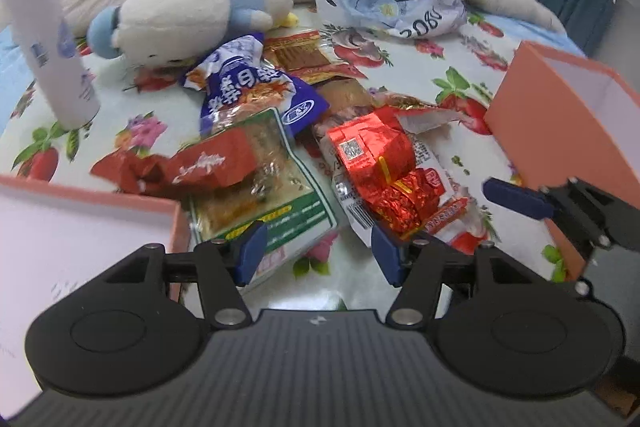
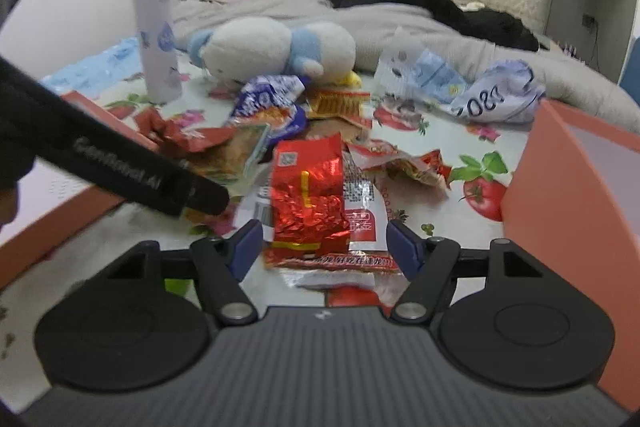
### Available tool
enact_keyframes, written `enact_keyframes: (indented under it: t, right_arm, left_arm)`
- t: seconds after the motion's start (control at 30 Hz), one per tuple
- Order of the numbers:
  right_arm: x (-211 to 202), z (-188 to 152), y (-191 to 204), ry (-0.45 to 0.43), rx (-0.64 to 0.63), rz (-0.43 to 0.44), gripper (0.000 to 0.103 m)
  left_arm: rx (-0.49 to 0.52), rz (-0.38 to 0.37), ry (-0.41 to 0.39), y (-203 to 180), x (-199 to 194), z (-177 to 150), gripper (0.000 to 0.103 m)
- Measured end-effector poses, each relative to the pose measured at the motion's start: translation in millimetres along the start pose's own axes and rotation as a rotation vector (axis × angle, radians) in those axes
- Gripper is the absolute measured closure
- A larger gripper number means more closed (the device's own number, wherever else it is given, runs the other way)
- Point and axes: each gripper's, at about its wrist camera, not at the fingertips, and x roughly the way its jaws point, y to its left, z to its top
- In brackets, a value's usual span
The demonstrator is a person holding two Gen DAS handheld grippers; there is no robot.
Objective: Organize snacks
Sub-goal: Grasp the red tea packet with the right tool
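Right tool, jaws wide and empty, straddles the near end of the red foil snack pack lying on the bed, long axis running away; left tool, likewise wide, hovers farther left.

Snack packets lie heaped on the bed between two boxes, plush toy behind.

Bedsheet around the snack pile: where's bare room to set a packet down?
Free patches on the bedsheet: between the white spray can and the snack pile; between the red foil packet and the right orange box. Crowded in the middle, from the plush toy down to both claws.
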Motion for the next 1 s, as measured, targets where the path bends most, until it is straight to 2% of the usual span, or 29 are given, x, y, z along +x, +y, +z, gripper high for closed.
enact_keyframes:
  t: [0.1, 0.2, 0.23, 0.27, 0.3, 0.33, 0.37, 0.4, 0.43, 0.57, 0.77, 0.87, 0.93, 0.97, 1.0]
  right_arm:
    - [16, 2, -3, 0.015, 0.021, 0.022, 0.033]
    - [26, 4, -2, 0.030, 0.016, 0.038, 0.037]
    - [30, 4, -2, 0.039, 0.020, 0.052, 0.038]
    - [31, 4, -1, 0.047, 0.023, 0.066, 0.042]
    - [33, 5, 0, 0.053, 0.018, 0.075, 0.049]
    - [34, 5, 2, 0.063, 0.008, 0.073, 0.069]
    - [34, 5, 3, 0.061, -0.003, 0.058, 0.077]
    - [31, 5, 4, 0.060, -0.006, 0.059, 0.089]
    - [29, 6, 3, 0.064, 0.004, 0.066, 0.093]
    - [17, 5, -1, 0.068, 0.035, 0.064, 0.101]
    - [-8, -2, -8, 0.038, 0.066, 0.070, 0.100]
    - [-13, 0, -15, 0.006, 0.110, 0.065, 0.096]
    - [-11, 3, -19, -0.005, 0.138, 0.075, 0.089]
    - [-8, 5, -21, -0.012, 0.155, 0.088, 0.074]
    - [-6, 6, -22, -0.020, 0.169, 0.099, 0.066]
  left_arm:
    - [0.031, 0.017, 0.016, -3, 19, 3, 0.048]
    - [0.022, 0.025, 0.024, 1, 31, 4, 0.057]
    - [0.009, 0.029, 0.029, 4, 33, 5, 0.064]
    - [0.000, 0.030, 0.029, 6, 34, 5, 0.075]
    - [-0.007, 0.024, 0.029, 8, 35, 5, 0.081]
    - [-0.017, 0.015, 0.032, 11, 35, 5, 0.093]
    - [-0.026, 0.016, 0.029, 12, 34, 6, 0.096]
    - [-0.032, 0.016, 0.020, 12, 31, 6, 0.097]
    - [-0.034, 0.019, 0.010, 11, 27, 5, 0.098]
    - [-0.065, -0.005, -0.008, 10, 11, 3, 0.100]
    - [-0.094, -0.033, -0.041, -2, -21, -15, 0.101]
    - [-0.121, -0.036, -0.051, -5, -36, -28, 0.101]
    - [-0.150, -0.045, -0.056, -4, -45, -36, 0.101]
    - [-0.162, -0.048, -0.058, -4, -50, -40, 0.101]
    - [-0.172, -0.046, -0.062, -5, -54, -43, 0.101]
